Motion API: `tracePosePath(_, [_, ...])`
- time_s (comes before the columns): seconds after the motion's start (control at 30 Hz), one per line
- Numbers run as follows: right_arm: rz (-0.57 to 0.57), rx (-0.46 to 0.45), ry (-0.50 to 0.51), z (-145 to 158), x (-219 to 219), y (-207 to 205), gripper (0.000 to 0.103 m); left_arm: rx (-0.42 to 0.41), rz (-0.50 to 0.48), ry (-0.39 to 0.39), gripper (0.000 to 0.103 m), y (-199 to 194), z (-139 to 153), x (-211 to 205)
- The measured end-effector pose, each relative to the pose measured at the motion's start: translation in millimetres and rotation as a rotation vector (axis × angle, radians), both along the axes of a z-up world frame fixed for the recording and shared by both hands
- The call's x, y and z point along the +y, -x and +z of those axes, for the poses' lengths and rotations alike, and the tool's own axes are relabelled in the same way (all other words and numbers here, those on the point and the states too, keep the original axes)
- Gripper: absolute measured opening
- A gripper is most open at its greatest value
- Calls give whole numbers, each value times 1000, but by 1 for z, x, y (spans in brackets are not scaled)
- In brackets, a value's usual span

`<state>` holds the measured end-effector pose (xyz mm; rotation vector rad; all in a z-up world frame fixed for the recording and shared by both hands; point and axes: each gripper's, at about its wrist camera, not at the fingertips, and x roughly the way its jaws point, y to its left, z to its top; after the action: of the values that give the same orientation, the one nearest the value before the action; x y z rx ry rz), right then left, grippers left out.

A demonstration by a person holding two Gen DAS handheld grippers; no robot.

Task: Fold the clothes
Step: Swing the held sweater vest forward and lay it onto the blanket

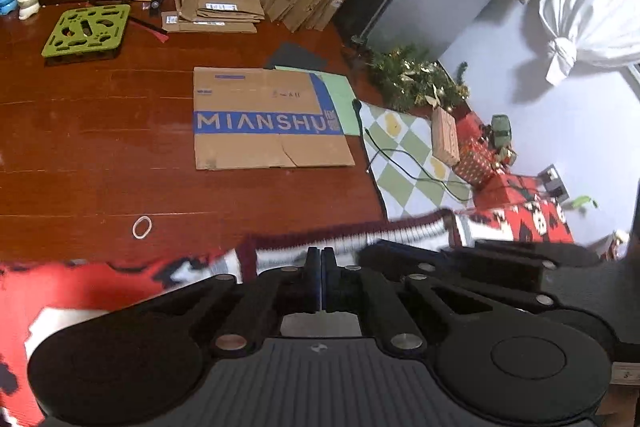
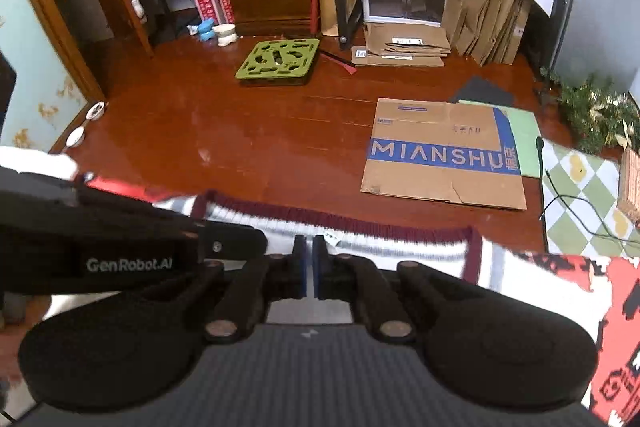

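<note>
With both the left gripper (image 1: 321, 269) and right gripper (image 2: 310, 255) closed on the knitted sweater's (image 2: 380, 243) ribbed hem (image 2: 360, 223), a fold is starting; next, carry it evenly across.

You can read "MIANSHU" in white capitals on the blue band of the flattened cardboard box (image 1: 268, 119) lying on the wooden floor. "GenRobot.AI" stands in pale letters on the left gripper (image 2: 128, 264), seen by the right wrist camera.

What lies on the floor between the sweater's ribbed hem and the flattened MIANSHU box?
Bare wooden floor in the right wrist view; the left wrist view shows a white rubber band off to the side.
</note>
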<state>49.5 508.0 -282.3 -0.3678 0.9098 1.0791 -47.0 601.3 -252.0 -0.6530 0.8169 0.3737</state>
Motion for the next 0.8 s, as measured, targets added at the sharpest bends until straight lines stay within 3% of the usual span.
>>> tracePosePath(0.13, [-56, 11, -28, 14, -13, -6, 3, -30, 23, -3, 8, 27, 19, 4])
tracePosePath(0.37, [-162, -21, 52, 16, -68, -37, 4, 81, 23, 23, 7, 60, 8, 12])
tracePosePath(0.63, [-195, -29, 34, 0, -68, -73, 1, 22, 67, 23, 3, 48, -4, 34])
tracePosePath(0.8, [-244, 13, 16, 10, -63, -87, 3, -6, 92, 28, 7, 50, 14, 38])
